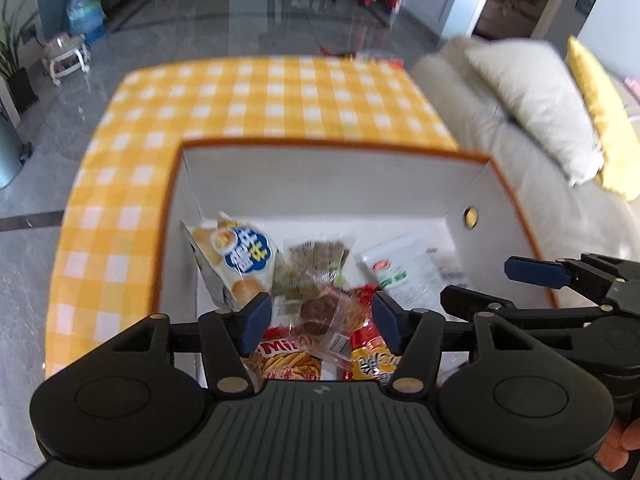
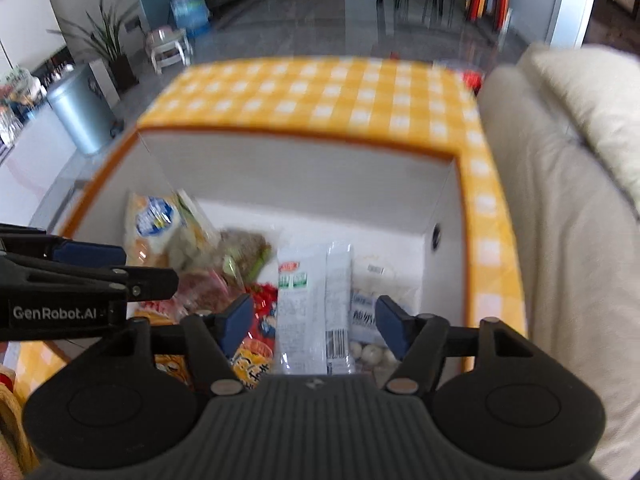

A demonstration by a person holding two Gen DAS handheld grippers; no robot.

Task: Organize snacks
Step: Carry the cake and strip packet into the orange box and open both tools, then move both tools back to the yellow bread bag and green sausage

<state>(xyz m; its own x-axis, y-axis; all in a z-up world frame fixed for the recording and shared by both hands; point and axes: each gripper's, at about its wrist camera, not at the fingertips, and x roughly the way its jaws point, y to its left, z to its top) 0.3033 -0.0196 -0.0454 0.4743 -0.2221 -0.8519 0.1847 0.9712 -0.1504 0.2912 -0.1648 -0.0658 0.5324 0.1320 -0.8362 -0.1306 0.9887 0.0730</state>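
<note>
Both tongs hover over the white box (image 1: 320,184) on the checked table (image 1: 248,92), left tongs (image 1: 318,322) wide, right tongs (image 2: 314,322) wide, nothing gripped. Snack packets (image 2: 296,300) lie piled inside the box.

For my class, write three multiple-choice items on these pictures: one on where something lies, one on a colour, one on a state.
1. Where do the snack packets lie?
A. On the sofa
B. In the white box
C. On the floor

2. What colour is the checked tablecloth?
A. Yellow and white
B. Blue and white
C. Red and black

3. How is the left gripper?
A. Shut on a packet
B. Open
C. Out of view

Key: 1 B, the white box walls surround them; 2 A, yellow squares show; 3 B, its fingers stand apart, holding nothing.
</note>
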